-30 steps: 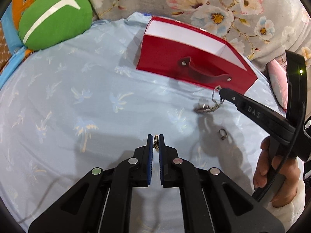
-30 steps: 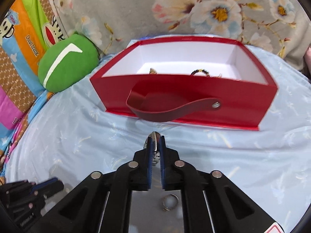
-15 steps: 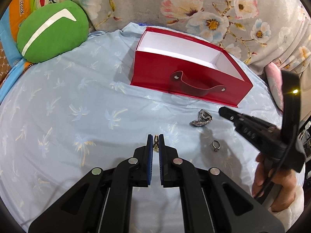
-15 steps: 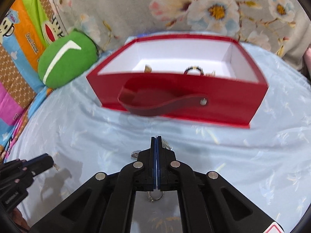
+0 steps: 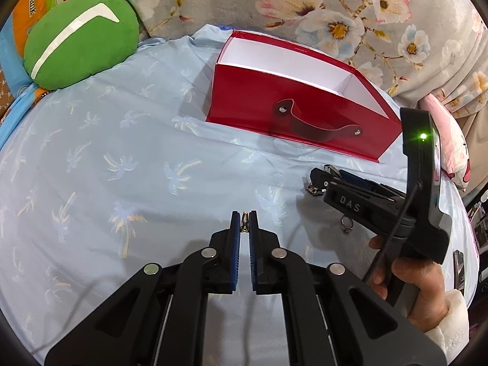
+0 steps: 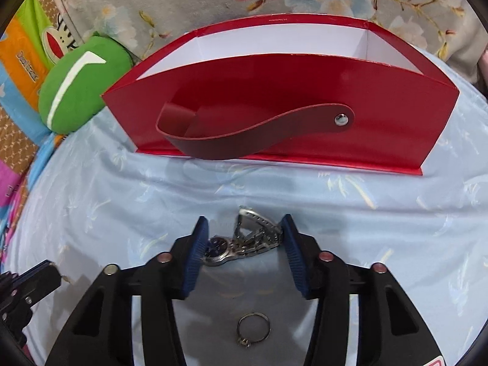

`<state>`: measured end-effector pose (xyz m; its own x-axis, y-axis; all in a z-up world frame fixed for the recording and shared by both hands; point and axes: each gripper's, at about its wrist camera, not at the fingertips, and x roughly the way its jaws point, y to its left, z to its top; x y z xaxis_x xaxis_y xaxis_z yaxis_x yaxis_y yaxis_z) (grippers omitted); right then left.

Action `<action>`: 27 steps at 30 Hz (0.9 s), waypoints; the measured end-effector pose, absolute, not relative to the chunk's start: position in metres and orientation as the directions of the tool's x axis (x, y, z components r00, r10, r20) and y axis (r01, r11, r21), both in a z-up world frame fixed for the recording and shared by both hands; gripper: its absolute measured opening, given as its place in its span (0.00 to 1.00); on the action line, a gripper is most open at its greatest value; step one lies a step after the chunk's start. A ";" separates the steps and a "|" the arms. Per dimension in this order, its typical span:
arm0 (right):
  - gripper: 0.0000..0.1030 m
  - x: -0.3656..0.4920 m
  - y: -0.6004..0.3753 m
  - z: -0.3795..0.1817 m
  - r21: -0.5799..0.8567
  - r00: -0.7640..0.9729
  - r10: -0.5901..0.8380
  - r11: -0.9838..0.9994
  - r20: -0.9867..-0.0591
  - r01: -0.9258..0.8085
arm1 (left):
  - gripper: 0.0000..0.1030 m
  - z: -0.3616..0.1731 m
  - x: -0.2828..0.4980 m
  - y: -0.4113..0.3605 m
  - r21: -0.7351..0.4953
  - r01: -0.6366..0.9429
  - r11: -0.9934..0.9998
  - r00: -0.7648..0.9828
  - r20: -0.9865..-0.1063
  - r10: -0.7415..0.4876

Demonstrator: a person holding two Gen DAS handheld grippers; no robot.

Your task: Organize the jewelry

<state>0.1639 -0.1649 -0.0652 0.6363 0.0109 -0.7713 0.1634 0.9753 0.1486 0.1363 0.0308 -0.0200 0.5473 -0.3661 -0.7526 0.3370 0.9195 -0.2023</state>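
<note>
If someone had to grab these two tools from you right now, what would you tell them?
Left tongs: shut on a small gold piece, held above the blue sheet.
Right tongs: jaws have just been opening; they straddle the silver watch lying on the sheet, pads not pressing it.
A ring lies on the sheet, nearer than the watch.
The red box stands just beyond; its contents are hidden now.
Left: box the gold piece, watch and ring.
</note>
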 end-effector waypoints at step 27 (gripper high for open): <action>0.09 0.141 -0.175 0.018 0.152 0.779 0.006 0.982 -0.627 0.115 | 0.05 0.023 0.154 -0.002 -0.145 0.403 0.904 0.613 -0.690 -0.384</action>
<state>0.1409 -0.1746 0.0184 0.7790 0.0060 -0.6270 0.1152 0.9816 0.1524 0.1537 -0.0021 0.0233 0.6133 -0.3842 -0.6901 0.4030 0.9037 -0.1450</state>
